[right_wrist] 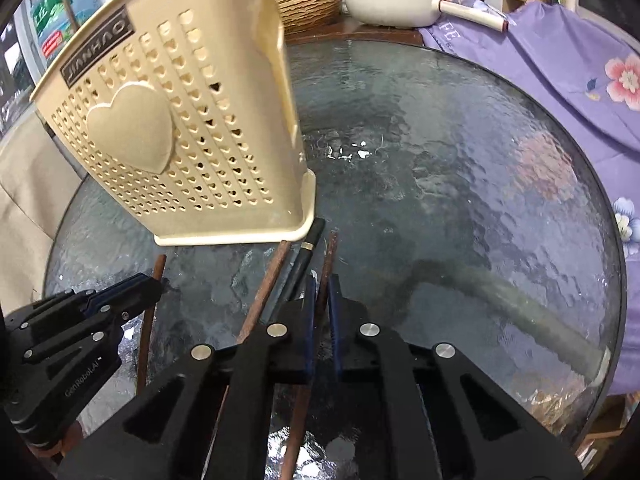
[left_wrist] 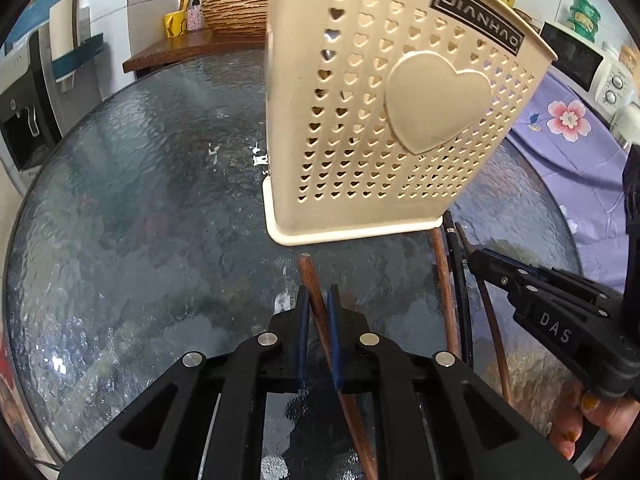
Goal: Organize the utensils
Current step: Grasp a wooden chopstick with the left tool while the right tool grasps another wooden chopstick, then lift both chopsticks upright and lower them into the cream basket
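A cream utensil holder (left_wrist: pixel 400 120) (right_wrist: pixel 180 140) with heart-shaped holes stands on the round glass table (left_wrist: pixel 140 200) (right_wrist: pixel 460 200). Several chopsticks lie in front of its base. My left gripper (left_wrist: pixel 318 292) (right_wrist: pixel 154 280) is shut on a brown chopstick (left_wrist: pixel 310 270) (right_wrist: pixel 149 332) whose tip pokes out past the blue pads. My right gripper (right_wrist: pixel 320 280) (left_wrist: pixel 474 258) is shut on another brown chopstick (right_wrist: pixel 331 248). Between the two grippers lie a black chopstick (right_wrist: pixel 310 244) (left_wrist: pixel 456 256) and one more brown chopstick (right_wrist: pixel 268 284) (left_wrist: pixel 440 280).
A purple floral cloth (left_wrist: pixel 560 140) (right_wrist: pixel 560 60) covers things to the right of the table. Behind it are a wooden shelf with a wicker basket (left_wrist: pixel 236 12), a white pan (right_wrist: pixel 388 4) and a microwave (left_wrist: pixel 580 64). A person's hand (left_wrist: pixel 580 420) holds the right gripper.
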The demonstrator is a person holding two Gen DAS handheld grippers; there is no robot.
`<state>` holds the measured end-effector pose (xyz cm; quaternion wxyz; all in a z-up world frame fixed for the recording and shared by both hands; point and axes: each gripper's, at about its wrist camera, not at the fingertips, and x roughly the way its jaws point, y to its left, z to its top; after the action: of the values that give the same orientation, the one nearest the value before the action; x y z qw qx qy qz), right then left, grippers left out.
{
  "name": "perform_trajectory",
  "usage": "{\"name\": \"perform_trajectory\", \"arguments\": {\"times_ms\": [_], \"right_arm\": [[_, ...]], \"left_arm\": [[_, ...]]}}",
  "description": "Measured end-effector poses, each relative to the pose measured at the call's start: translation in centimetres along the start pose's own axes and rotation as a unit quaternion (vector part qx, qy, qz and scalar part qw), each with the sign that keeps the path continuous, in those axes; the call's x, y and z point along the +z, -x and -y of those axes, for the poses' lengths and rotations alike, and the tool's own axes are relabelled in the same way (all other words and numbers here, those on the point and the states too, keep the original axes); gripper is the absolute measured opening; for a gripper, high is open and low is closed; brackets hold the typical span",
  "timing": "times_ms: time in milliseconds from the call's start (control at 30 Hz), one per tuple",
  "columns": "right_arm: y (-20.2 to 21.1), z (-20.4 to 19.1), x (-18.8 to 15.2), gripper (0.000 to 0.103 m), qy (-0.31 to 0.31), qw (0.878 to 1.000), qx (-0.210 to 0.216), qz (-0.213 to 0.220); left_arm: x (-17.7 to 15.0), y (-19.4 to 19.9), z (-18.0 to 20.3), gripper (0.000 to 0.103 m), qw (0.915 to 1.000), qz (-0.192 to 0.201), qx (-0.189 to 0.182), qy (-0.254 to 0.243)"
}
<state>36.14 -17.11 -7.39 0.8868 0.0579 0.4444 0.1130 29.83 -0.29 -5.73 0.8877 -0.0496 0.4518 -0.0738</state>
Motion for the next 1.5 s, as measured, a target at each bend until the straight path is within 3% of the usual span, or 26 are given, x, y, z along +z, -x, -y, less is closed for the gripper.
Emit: {"name": "perform_trajectory", "arguments": {"times_ms": [233,600,1100,1500], "right_arm": [[0.9,1.2,0.0,0.007,-0.028,0.999,0.042,0.014],[6.5,1.5,0.5,0.006,-0.019,0.992,0.086,0.09],[18.7,-1.4,-0.1,0.006,0.057,0.966,0.113,0.224],[21.5,-3.1,-0.2,0.006,0.088,0.958,0.121,0.245]], "left_arm": [[0.0,1.0,-0.3,0.007,0.9998,0.01,-0.017,0.008],[1.2,6.3,1.3,0.007,0.996,0.077,-0.045,-0.011],[2.1,17.6,3.4,0.007,0.9751,0.2,-0.081,-0.051],[2.1,20.1,4.3,0.006,0.968,0.222,-0.092,-0.071]]}}
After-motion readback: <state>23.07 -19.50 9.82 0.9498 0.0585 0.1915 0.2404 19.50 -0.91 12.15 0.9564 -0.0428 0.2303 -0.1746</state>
